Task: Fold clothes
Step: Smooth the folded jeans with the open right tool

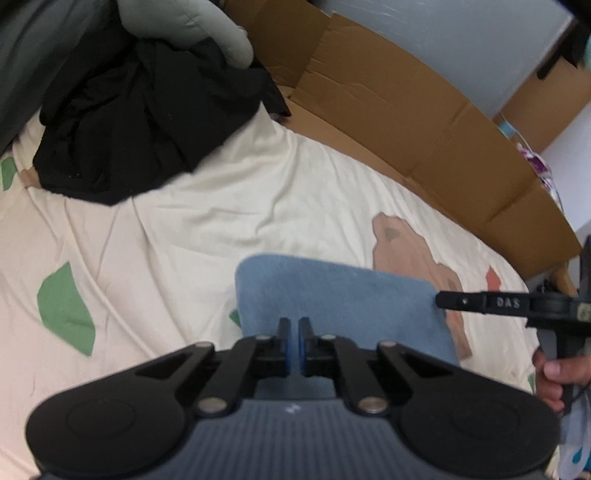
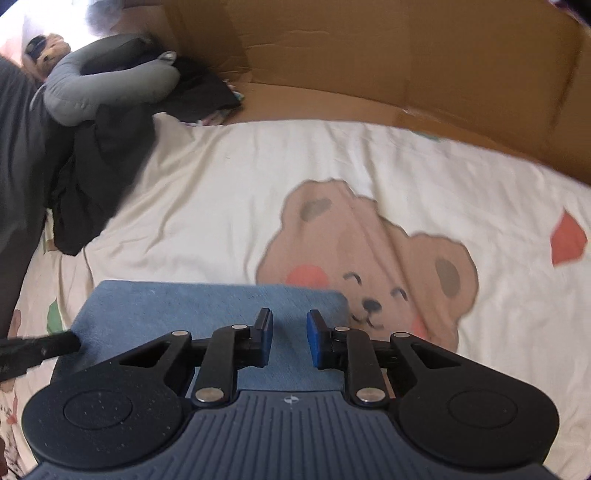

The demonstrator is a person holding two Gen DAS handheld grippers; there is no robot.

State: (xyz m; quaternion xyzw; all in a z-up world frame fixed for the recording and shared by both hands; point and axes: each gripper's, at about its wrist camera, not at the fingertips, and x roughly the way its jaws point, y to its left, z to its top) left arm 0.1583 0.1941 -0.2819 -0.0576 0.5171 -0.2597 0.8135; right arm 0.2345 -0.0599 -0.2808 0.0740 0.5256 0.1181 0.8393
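We are looking at a soft, light blue cloth (image 2: 207,306) lying flat on the bed (image 2: 229,206). Our left claw (image 1: 294,325) is nearly pinched closed, our right claw (image 2: 290,325) is gaping wide; corners are looking best for grabbing.

The light is soft and even in both views, like daylight in a room. The cream bed sheet (image 2: 229,192) looks bright and has only faint shadows in its wrinkles. In the right wrist view the top left corner (image 2: 22,22) is so bright that it turns white and washes out. The black clothes (image 1: 140,122) are so dark that their folds are hard to see. Both pictures are a bit blurry, most of all far away and near the edges. The fisheye lens bends straight things, so the cardboard (image 1: 424,125) curves like a bow. The corners go dark. The bear print (image 2: 373,266) looks smeared, and its edges are fuzzy.
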